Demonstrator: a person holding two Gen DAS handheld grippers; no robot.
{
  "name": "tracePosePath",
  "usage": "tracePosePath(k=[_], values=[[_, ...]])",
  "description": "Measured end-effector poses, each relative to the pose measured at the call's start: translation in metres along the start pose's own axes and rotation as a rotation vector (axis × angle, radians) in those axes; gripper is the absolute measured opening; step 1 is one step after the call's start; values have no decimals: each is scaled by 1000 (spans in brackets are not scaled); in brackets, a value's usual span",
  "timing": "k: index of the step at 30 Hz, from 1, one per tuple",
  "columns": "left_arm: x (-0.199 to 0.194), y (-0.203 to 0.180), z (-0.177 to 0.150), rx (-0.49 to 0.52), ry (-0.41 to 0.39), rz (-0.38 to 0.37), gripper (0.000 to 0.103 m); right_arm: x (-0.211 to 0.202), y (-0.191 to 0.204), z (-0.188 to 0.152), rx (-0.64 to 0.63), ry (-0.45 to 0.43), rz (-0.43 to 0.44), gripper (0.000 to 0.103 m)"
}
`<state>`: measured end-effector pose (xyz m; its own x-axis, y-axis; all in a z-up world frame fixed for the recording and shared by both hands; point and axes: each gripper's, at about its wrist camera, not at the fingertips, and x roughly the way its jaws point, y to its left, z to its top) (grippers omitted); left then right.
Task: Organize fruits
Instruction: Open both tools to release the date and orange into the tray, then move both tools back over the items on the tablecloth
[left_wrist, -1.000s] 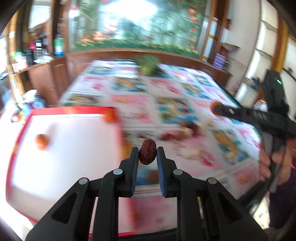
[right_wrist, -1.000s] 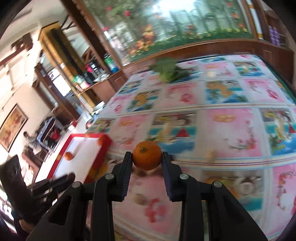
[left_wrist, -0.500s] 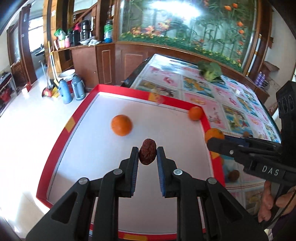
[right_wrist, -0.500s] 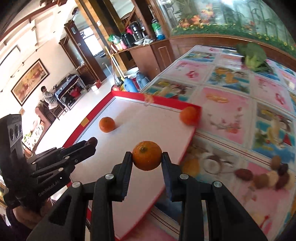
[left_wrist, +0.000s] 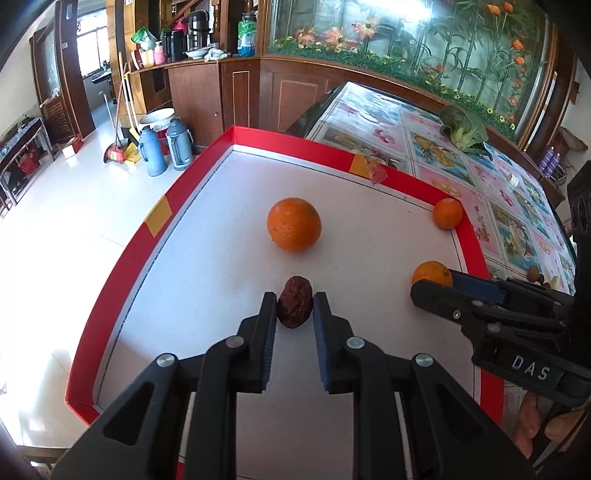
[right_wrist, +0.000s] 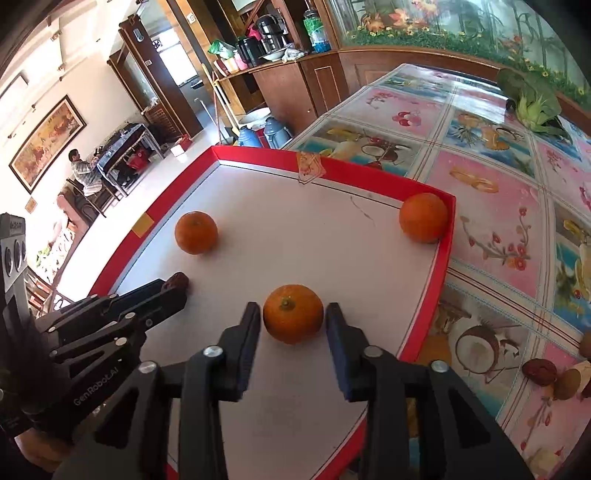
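Note:
A white tray with a red rim lies at the table's left end. My left gripper is shut on a wrinkled dark red date, low over the tray floor near its middle. A large orange rests just beyond it and a smaller one sits in the far right corner. My right gripper has its jaws opening around a third orange, which sits on the tray floor with a gap at each pad. The left gripper shows at the left of the right wrist view.
Loose dates and nuts lie on the fruit-patterned tablecloth right of the tray. A green leafy vegetable lies at the table's far end. Two thermos flasks stand on the floor beyond the tray. A hand holds the right gripper.
Both grippers swung left from the tablecloth to over the tray and came down closer to its floor. The right jaws have spread off the orange. The left still clamps the date.

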<state>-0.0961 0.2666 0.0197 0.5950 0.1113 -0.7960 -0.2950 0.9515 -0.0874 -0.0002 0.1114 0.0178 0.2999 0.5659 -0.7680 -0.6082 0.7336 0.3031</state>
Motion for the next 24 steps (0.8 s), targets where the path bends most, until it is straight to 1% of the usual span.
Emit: tracePosePath(k=[1,2,3,4,5,10,12,14,16,19,21,24], values=[[-1,0,0,0,4,5,26,-1,1,1,-4,-3,2,55],[-1,0,1,-5,6,8,37,-3,2,1,-8,-8,-9,61],[-2,0,1,-10,7,13,46,-7,3,0,-14,-20,-19,64],[-3,1,1,-17,6,25,62,-10,3,0,-21,-32,-17,64],[-8,1,1,-24,-4,30,68,-16,3,-1,-28,-46,-9,64],[-34,-9,1,19,-72,14,69,-55,-9,-10,-26,-129,13,64],[-46,-18,0,48,-100,-11,71,-74,-18,-17,-22,-159,5,64],[-59,-31,-4,92,-129,-43,78,-94,-27,-25,-23,-189,-11,64],[-70,-48,-9,153,-148,-76,79,-116,-43,-39,-15,-224,-33,64],[-85,-79,-21,267,-172,-123,79,-150,-72,-67,24,-262,-97,64],[-92,-96,-30,327,-179,-155,79,-169,-90,-84,51,-271,-141,64],[-101,-124,-44,417,-176,-215,79,-191,-114,-112,104,-257,-207,64]])
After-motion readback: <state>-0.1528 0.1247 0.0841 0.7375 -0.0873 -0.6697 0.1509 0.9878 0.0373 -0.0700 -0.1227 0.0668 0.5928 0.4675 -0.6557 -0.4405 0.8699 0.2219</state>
